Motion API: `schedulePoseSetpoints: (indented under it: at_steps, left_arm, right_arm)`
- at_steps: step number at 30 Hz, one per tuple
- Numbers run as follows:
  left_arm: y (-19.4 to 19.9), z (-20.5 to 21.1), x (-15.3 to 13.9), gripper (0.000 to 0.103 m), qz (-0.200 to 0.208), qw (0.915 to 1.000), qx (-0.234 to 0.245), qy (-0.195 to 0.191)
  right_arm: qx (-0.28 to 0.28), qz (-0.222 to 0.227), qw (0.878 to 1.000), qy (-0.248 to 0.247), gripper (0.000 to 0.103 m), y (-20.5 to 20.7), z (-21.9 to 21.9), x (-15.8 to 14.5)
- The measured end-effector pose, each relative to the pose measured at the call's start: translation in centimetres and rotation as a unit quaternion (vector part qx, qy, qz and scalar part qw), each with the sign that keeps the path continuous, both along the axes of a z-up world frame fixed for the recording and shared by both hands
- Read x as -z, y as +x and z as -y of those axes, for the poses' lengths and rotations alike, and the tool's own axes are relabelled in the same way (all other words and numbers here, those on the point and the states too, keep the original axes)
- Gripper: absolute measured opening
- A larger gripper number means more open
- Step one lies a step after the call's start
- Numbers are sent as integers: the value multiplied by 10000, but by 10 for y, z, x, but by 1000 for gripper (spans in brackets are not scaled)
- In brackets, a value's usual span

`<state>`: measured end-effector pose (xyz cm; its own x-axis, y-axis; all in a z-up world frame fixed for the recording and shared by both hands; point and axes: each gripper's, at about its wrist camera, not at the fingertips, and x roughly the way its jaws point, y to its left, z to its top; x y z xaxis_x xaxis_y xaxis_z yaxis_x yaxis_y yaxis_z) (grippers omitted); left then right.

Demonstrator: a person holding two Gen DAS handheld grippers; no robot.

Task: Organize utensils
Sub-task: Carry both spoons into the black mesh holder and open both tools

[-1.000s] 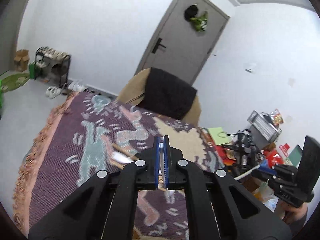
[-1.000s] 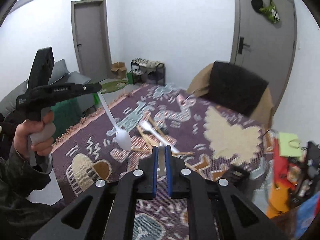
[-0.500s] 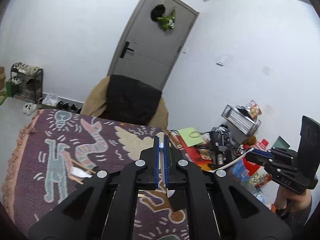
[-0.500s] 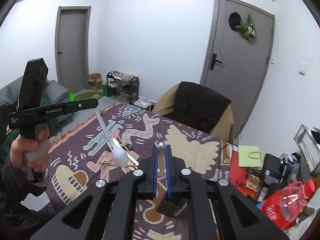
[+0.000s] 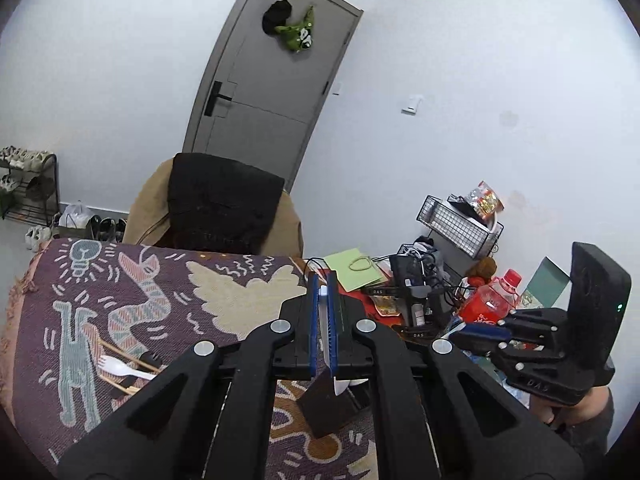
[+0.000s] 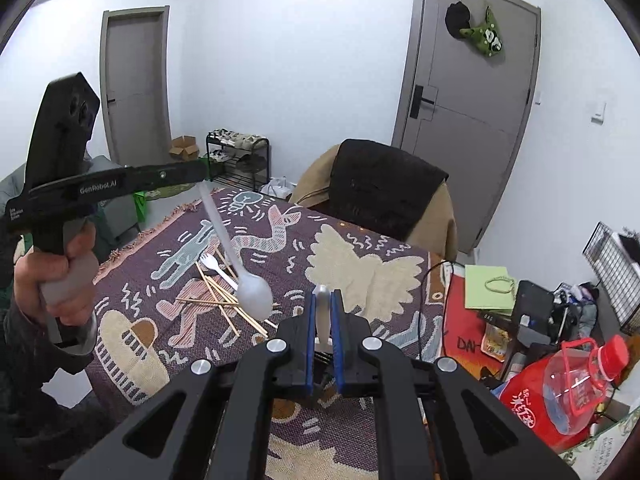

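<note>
Left tongs (image 5: pixel 323 320), clenched on a white spoon (image 6: pixel 253 295), have swung toward the right tongs (image 6: pixel 322 336), clamping another utensil (image 6: pixel 322 316).

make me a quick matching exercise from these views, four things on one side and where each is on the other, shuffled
Things:
1. white plastic spoon
2. white plastic fork
3. green plush toy
4. red-capped bottle

Places:
A. hanging on the door
B. lying among chopsticks on the tablecloth
C. held in the left claw
D. right of the table

Pairs: 1-C, 2-B, 3-A, 4-D
</note>
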<state>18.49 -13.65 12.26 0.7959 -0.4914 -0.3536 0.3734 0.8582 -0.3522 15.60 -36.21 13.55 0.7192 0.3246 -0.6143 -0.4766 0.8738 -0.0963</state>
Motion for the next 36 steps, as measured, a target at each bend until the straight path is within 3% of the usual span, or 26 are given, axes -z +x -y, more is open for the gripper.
schedulePoseSetpoints:
  at_steps: [10,11,14,23,24,25,27,33,36]
  left_arm:
    - [8,29,0,5,-47,9996,158,224]
    - [10,32,1,5,-64,9995,175,241]
    - [11,42,4,5,-94,9990,228,373]
    - [21,74,19,6,-189,9960,309,814]
    - [23,76,21,17,-235,9956,305,851]
    - [25,76,22,50,-274,9955,304,850]
    - [24,67,24,69,-213,9970,253,703]
    - [23,27,29,69,-333,9972,-121,660]
    - [23,2,32,76,-411,9965,-313,662]
  right_arm:
    - [-185,-368,9989,235,9,16,6,15]
    - [-53,-410,9988,244,13,19,8,17]
    - [128,-322,9987,376,67,19,18,18]
    - [458,-359,9956,741,66,9,44,27]
    - [485,-365,9954,747,66,8,45,29]
    - [505,-379,9951,763,66,7,46,31]
    - [540,-407,9946,783,66,7,48,34]
    - [534,-495,9937,849,67,8,38,43]
    - [407,-468,9948,810,67,9,21,46]
